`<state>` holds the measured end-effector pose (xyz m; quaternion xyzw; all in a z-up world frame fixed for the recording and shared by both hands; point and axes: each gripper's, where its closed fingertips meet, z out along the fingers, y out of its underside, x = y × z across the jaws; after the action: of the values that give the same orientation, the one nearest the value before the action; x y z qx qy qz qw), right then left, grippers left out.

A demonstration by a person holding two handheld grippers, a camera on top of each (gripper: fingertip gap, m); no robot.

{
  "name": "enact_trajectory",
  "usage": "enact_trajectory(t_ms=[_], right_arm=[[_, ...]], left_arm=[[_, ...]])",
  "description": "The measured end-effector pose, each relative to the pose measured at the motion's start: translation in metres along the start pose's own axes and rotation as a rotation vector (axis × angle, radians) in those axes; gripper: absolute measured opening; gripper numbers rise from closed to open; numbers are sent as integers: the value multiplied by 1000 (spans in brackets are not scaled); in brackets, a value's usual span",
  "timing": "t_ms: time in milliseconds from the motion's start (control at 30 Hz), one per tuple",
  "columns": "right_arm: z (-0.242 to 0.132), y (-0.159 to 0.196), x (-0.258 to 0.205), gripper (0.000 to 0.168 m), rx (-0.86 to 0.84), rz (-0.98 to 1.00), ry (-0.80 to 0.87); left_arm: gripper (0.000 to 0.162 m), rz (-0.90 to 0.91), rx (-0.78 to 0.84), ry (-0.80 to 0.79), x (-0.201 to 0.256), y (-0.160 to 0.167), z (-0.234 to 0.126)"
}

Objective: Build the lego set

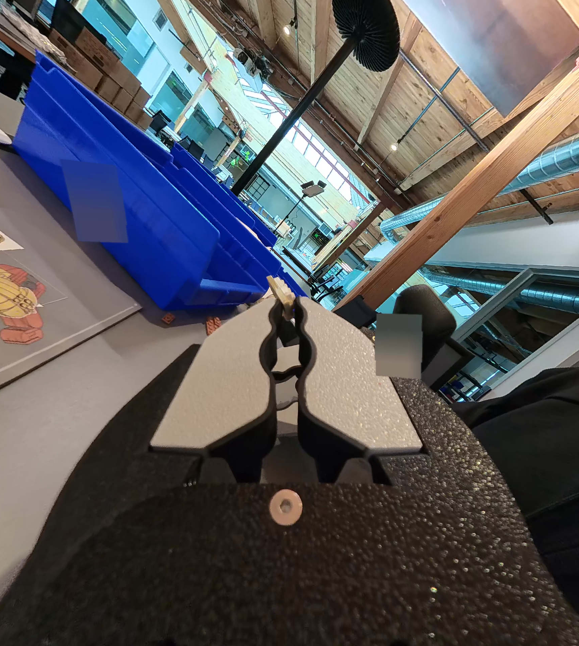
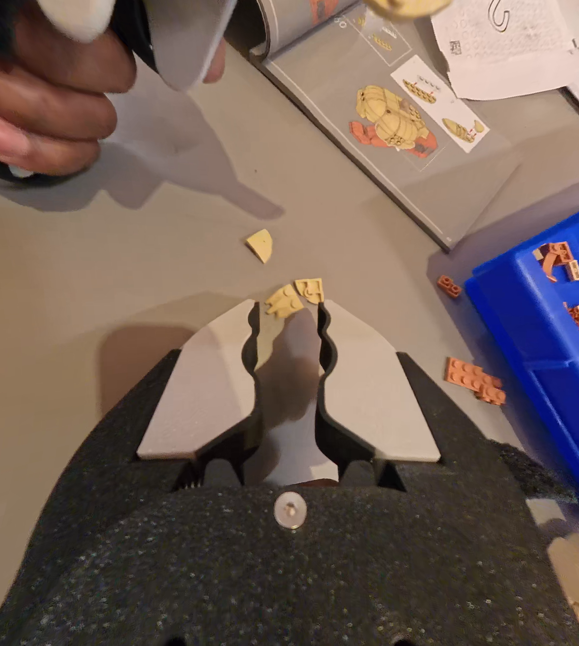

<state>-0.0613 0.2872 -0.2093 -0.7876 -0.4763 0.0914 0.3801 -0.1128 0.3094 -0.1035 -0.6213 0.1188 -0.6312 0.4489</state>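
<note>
Left tool pinches a tan plate, long axis upward-left. Right tool, jaws parted and empty, hovers over 2 tan wedge plates on the worktop.

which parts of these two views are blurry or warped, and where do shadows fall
Left wrist view: strong wide-angle warp, beam and blue bin lean steeply; the tan piece in the shut left gripper is sharp. Right wrist view: the hand at top left is motion-blurred, casting a soft shadow on the grey table; the open right gripper shades the table between its fingers.
</note>
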Motion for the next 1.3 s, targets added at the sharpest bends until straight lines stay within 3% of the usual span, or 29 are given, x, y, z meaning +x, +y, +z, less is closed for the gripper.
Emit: enact_trajectory(t_ms=[367,633,700,767,900,1033,1300], right_arm=[[4,14,18,32,-58,-18,78],[10,8,9,33,-46,57,15],[13,7,11,30,-53,71,4],[14,8,12,16,-67,79,-10],[11,11,11,16,-71,74,-33],[-6,0,14,16,41,128,-47],[-86,-71,20,16,426,146,-1]], left_arm=[[6,2,-1,6,3,0,0],[6,-3,-21,2,2,6,3],[6,-2,-23,-1,1,6,3],[6,-5,-22,1,1,7,3],[6,-36,-4,4,2,7,4],[6,-139,62,17,6,11,6],[6,-320,274,-9,22,30,21]])
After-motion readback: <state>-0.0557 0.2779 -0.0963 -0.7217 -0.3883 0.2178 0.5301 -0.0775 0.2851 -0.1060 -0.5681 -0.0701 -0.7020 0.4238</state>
